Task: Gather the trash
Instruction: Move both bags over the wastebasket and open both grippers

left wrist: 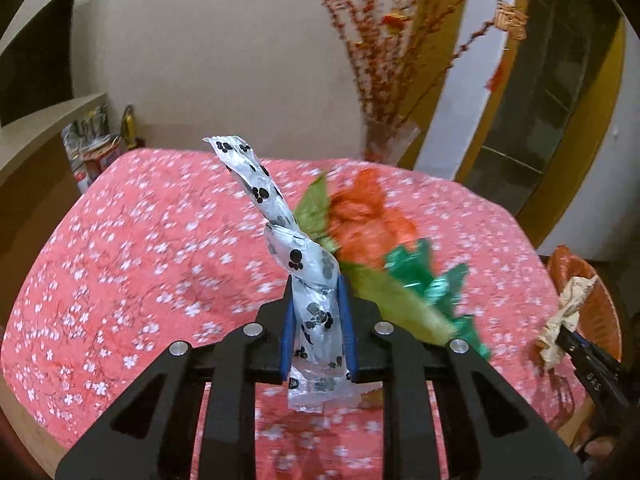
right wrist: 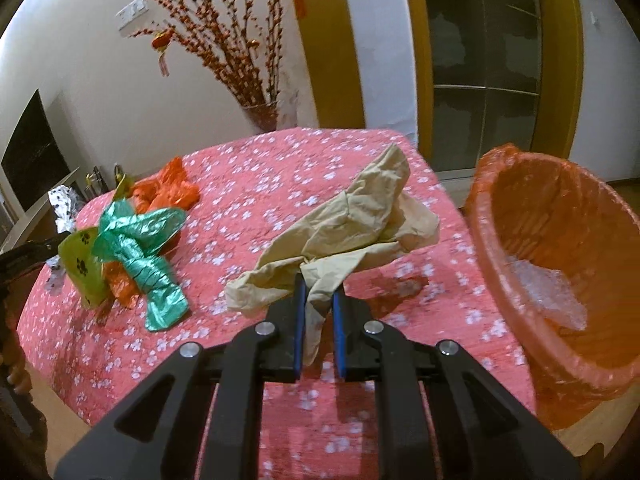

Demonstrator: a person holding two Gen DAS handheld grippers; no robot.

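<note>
While the left gripper (left wrist: 318,280) has its fingers clenched on a twisted white bag (left wrist: 280,220) printed with black paw marks, raised over the bench (left wrist: 120,248), the right gripper (right wrist: 319,286) has its fingers clenched on a crumpled beige bag (right wrist: 352,220) near the orange-lined bin (right wrist: 560,248). Green (right wrist: 140,248), yellow-green (right wrist: 82,268) and orange bags (right wrist: 168,192) lie heaped on the flowered cloth. No readable writing shows; the yellow-green bag also bears paw prints.

Twisted white paw-print bag (left wrist: 298,256) upright; crumpled beige wrapper (right wrist: 348,224) raised over tablecloth; green, orange and yellow bags (right wrist: 136,248) heaped together.
</note>
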